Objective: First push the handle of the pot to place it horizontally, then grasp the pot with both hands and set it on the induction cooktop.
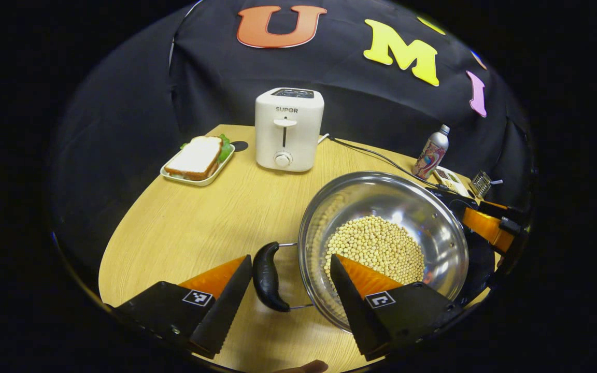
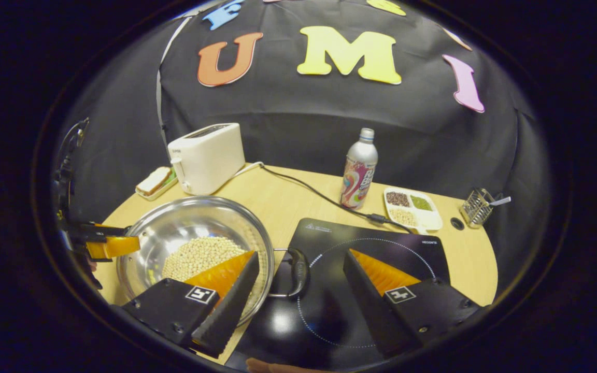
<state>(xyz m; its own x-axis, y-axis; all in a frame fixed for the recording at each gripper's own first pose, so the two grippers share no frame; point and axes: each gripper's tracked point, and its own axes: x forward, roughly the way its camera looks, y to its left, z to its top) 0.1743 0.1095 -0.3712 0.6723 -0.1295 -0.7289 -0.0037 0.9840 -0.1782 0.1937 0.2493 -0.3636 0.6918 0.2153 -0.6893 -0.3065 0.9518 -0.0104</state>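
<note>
Left gripper view: the left gripper (image 1: 290,269) has its fingers spread wide, holding nothing. The pot's (image 1: 436,217) near handle (image 1: 267,277) lies between the two fingers, clear of both; one finger overlaps the pot's rim and the beans (image 1: 376,241) inside. Past the pot's far rim the right gripper (image 1: 487,225) shows at the other side. Beyond, on the wooden table (image 1: 184,223), stand a toaster (image 1: 288,129) marked SUPOR and a tray with a sandwich (image 1: 197,158); a bottle (image 1: 431,153) stands farther right, its print too small to read.

In the right gripper view, the right gripper (image 2: 301,269) is also wide apart and empty. The pot's other handle (image 2: 297,272) sits between its fingers, touching neither that I can tell, and hangs over the edge of the cooktop (image 2: 381,243). The pot (image 2: 184,223) itself stands on the table (image 2: 474,259) just beside the cooktop, not on it. The cooktop carries small writing at its far corners, unreadable. A cord (image 2: 309,191) runs back from it toward the toaster (image 2: 208,155). Behind it stand the bottle (image 2: 359,171), a divided dish (image 2: 412,207) of grains and a wire holder (image 2: 477,204). Black cloth walls the booth behind the table.
</note>
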